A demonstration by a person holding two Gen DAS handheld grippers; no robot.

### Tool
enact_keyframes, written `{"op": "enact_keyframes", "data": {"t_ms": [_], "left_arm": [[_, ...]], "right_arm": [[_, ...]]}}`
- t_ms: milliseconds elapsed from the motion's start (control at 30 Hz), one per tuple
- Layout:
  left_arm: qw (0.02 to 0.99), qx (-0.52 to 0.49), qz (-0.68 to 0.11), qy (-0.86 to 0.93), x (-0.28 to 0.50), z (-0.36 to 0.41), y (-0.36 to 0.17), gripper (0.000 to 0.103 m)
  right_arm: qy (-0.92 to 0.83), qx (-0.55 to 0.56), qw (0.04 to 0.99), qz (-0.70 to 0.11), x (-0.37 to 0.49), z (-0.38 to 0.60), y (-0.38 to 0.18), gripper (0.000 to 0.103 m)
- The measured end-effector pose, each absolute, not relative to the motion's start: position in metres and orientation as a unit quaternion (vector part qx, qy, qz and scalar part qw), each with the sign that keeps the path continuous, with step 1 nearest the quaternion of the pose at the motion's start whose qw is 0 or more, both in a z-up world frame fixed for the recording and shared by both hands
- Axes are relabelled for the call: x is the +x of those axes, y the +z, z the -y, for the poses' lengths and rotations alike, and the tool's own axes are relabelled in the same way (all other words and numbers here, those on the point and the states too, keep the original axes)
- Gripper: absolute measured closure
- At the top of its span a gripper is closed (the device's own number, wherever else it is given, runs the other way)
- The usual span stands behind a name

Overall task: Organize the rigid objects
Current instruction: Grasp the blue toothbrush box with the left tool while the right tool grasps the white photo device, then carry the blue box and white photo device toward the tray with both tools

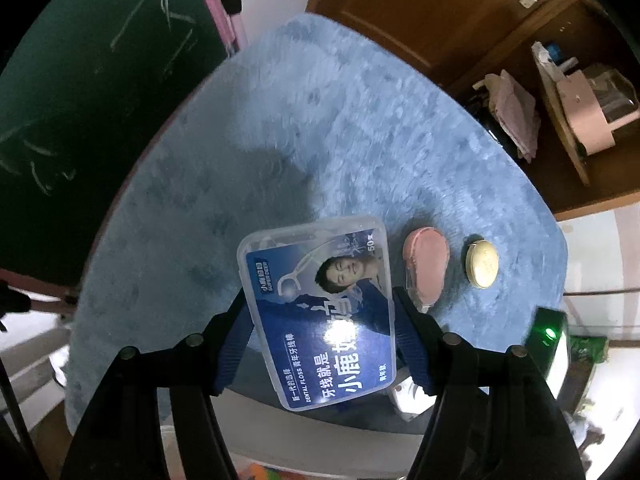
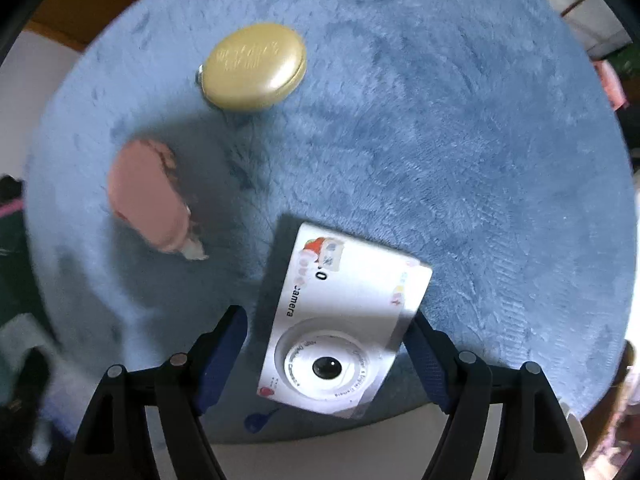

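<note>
A clear dental floss box (image 1: 320, 312) with a blue label hangs over the near edge of the round table, which is covered in blue plush cloth (image 1: 320, 120). My left gripper (image 1: 320, 298) is shut on its two long sides. A pink oval case (image 1: 426, 266) and a gold oval case (image 1: 482, 264) lie on the cloth to its right. In the right wrist view a white toy-camera box (image 2: 340, 320) lies on the cloth (image 2: 440, 140) near the edge, between the fingers of my open right gripper (image 2: 328, 320). A gap shows at the left pad. The pink case (image 2: 148, 196) and the gold case (image 2: 256, 66) lie beyond it, to the left.
A green chalkboard (image 1: 80, 100) stands left of the table and a brown wooden door (image 1: 420, 12) behind it. A shelf with a pink box and cloths (image 1: 580, 112) is at the right. A black device with a green light (image 1: 550, 334) sits by the table's right edge.
</note>
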State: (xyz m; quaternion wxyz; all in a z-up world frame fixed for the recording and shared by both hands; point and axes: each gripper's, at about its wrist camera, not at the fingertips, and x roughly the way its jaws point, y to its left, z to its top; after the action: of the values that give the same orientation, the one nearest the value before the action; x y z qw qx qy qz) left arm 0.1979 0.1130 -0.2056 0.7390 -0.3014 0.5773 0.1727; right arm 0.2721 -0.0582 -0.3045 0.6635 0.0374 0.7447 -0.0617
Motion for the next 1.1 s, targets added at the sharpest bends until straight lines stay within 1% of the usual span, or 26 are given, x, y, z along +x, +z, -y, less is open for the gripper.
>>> {"op": "enact_keyframes", "data": {"t_ms": [100, 167, 233, 433, 567, 800, 900, 1100], "left_arm": [[0.748, -0.289, -0.574, 0.166, 0.195, -0.113, -0.197, 0.033], [0.752, -0.282, -0.574, 0.16, 0.194, -0.111, -0.194, 0.033], [0.755, -0.28, -0.573, 0.152, 0.192, -0.109, -0.189, 0.033], [0.767, -0.248, -0.576, 0.133, 0.189, -0.097, -0.176, 0.033], [0.778, -0.217, -0.579, 0.112, 0.183, -0.087, -0.164, 0.033], [0.796, -0.163, -0.579, 0.077, 0.163, -0.07, -0.144, 0.033], [0.799, -0.148, -0.579, 0.063, 0.154, -0.065, -0.139, 0.033], [0.802, -0.13, -0.581, 0.038, 0.133, -0.056, -0.129, 0.033]], "right_arm": [[-0.072, 0.037, 0.662, -0.745, 0.274, 0.054, -0.306, 0.024], [-0.068, 0.038, 0.661, -0.746, 0.274, 0.056, -0.305, 0.028], [-0.064, 0.04, 0.665, -0.743, 0.275, 0.064, -0.298, 0.042], [-0.041, 0.065, 0.672, -0.736, 0.274, 0.077, -0.291, 0.043], [-0.032, 0.084, 0.702, -0.707, 0.267, 0.093, -0.269, 0.043], [-0.02, 0.111, 0.763, -0.636, 0.251, 0.127, -0.198, 0.043], [-0.009, 0.117, 0.789, -0.603, 0.23, 0.149, -0.165, 0.043], [0.018, 0.09, 0.824, -0.559, 0.19, 0.167, -0.116, 0.043]]}}
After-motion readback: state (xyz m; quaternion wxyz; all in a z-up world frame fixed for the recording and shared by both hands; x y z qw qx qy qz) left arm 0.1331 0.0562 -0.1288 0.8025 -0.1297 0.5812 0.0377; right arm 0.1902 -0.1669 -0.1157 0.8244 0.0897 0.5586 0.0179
